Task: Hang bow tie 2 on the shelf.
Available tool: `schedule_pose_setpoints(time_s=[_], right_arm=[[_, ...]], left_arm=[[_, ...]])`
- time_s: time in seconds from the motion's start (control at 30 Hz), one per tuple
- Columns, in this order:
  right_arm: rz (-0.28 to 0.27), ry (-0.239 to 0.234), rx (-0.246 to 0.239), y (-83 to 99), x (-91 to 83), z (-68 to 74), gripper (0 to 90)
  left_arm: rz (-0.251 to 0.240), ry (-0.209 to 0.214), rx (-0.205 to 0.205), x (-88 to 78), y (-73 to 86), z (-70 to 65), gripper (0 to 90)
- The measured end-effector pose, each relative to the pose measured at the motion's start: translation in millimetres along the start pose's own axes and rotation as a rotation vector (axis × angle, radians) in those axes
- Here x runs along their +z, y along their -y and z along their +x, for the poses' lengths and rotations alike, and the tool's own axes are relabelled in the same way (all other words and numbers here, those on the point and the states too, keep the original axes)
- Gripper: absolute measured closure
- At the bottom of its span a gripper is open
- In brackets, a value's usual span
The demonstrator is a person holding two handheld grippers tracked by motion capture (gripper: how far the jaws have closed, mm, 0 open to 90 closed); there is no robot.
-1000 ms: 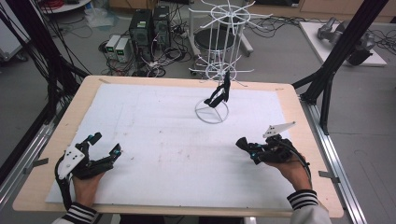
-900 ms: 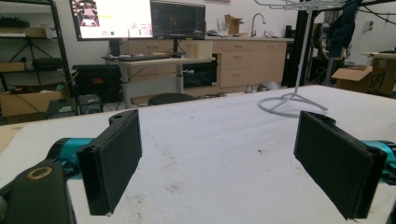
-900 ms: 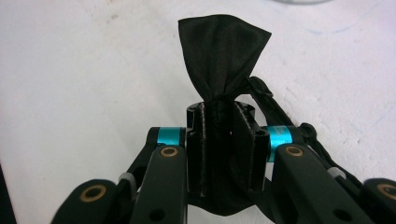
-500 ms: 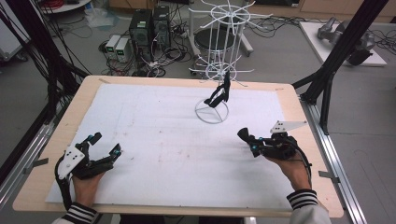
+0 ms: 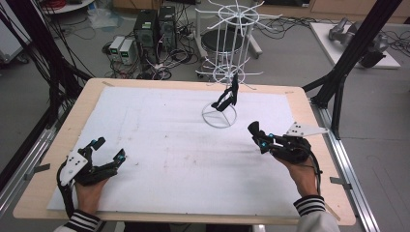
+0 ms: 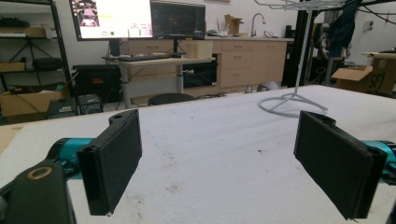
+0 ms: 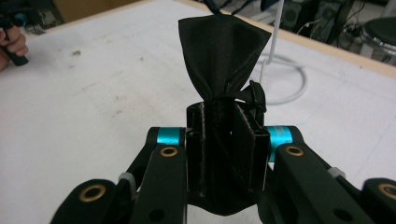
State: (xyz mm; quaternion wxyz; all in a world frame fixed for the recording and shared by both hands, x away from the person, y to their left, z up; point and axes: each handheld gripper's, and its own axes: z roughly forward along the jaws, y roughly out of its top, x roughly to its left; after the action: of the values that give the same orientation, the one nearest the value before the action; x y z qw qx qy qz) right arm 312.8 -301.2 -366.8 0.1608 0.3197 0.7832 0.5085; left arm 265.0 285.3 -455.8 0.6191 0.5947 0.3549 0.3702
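While right tool (image 7: 227,140) pinches cloth (image 7: 219,56), rack (image 5: 220,116) stands near.

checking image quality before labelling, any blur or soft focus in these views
Right gripper view: black fabric piece fairly sharp, lower gripper arms soft. Left gripper view: black padded jaws crisp, bright monitor washed out. High view: even light, white wire rack clear.

The white wire rack stand (image 5: 220,115) stood on the white-covered wooden table (image 5: 159,130) at twelve o'clock; the right gripper (image 5: 255,131) lay at four, the left gripper (image 5: 109,151) at eight.
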Motion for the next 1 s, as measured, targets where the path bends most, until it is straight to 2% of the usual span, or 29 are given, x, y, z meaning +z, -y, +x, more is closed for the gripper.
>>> schedule_pose_setpoints(time_s=[0.1, 0.27, 0.33, 0.4, 0.57, 0.63, 1.0], right_arm=[[-0.041, 0.011, -0.001, -1.2, -1.5, 0.0, 75.6], [-0.108, 0.033, 0.037, -2.5, -5.8, -1.7, 75.3], [-0.117, 0.054, 0.042, -3.0, -7.1, -2.0, 75.3], [-0.134, 0.056, 0.053, -3.5, -8.0, -2.2, 75.3], [-0.154, 0.088, 0.044, -5.5, -8.5, -0.8, 75.3], [-0.162, 0.083, 0.049, -6.7, -8.7, -1.2, 75.3], [-0.204, 0.122, 0.044, -21.1, -10.7, -2.3, 75.4]], left_arm=[[0.000, 0.000, 0.000, 0.0, 0.0, 0.0, 15.6], [0.000, 0.000, -0.001, 0.0, 0.0, 0.0, 15.6], [0.000, 0.000, 0.000, 0.0, 0.0, 0.0, 15.6], [0.000, 0.000, 0.000, 0.0, 0.0, 0.0, 15.7], [0.000, 0.000, 0.000, 0.0, 0.0, 0.0, 15.6], [0.000, 0.000, -0.001, 0.1, 0.0, -0.1, 15.6], [0.001, 0.000, 0.000, 0.0, -0.1, 0.0, 15.6]])
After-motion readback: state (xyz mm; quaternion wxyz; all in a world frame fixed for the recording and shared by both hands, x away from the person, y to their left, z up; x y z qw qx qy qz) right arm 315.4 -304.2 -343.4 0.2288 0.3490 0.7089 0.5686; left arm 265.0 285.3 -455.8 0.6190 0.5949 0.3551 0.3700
